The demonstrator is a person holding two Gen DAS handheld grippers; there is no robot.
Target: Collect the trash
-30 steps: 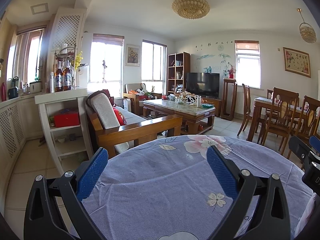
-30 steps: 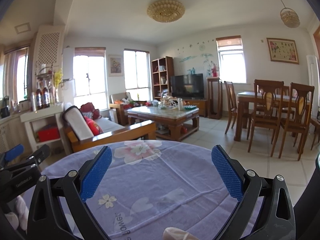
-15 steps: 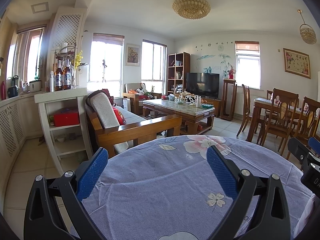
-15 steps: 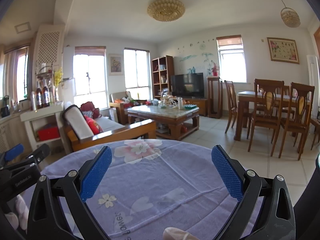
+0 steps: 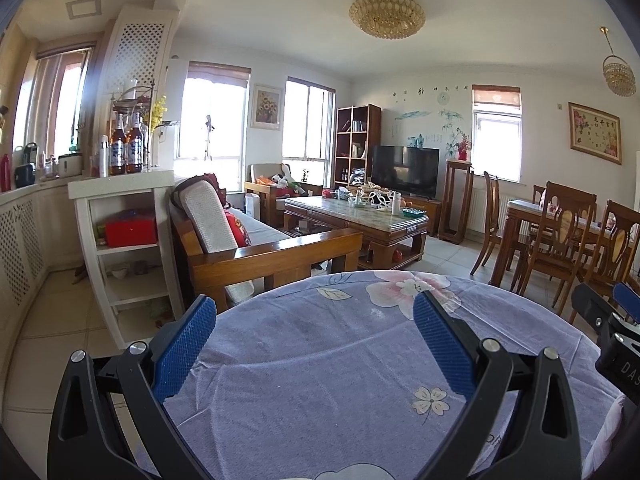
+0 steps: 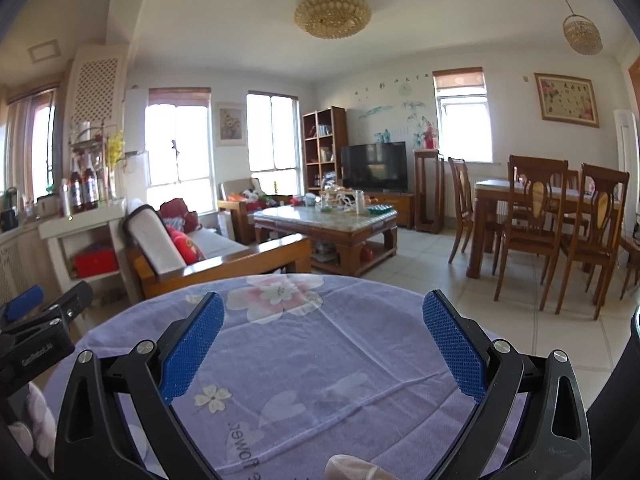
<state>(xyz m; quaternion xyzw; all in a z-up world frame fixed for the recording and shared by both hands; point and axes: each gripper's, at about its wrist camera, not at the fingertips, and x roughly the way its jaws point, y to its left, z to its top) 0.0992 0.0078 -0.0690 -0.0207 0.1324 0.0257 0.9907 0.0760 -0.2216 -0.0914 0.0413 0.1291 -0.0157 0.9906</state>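
Left wrist view shows the left gripper [image 5: 314,334], a black frame with blue textured pads, spread wide and holding nothing above a round table draped in a lilac cloth printed with pink and white flowers [image 5: 328,364]; the right wrist view shows the right gripper [image 6: 323,338] likewise spread and empty over the same cloth. The main risk, as I judge it, is that no trash is plainly visible between or ahead of either pair of tongs, so a grab made from here would likely close on air or pinch a fold of the loose, creased cloth and drag it. A pale, rounded object [image 6: 352,467] pokes in at the bottom edge of the right wrist view, just below and nearer the camera than the right tongs; whether it is trash or a gloved hand I cannot tell. The two grippers sit close side by side, so swinging either inward could knock them together. The cluttered wooden coffee table with a pale stone top [image 6: 326,220] stands well apart across the tiled floor.
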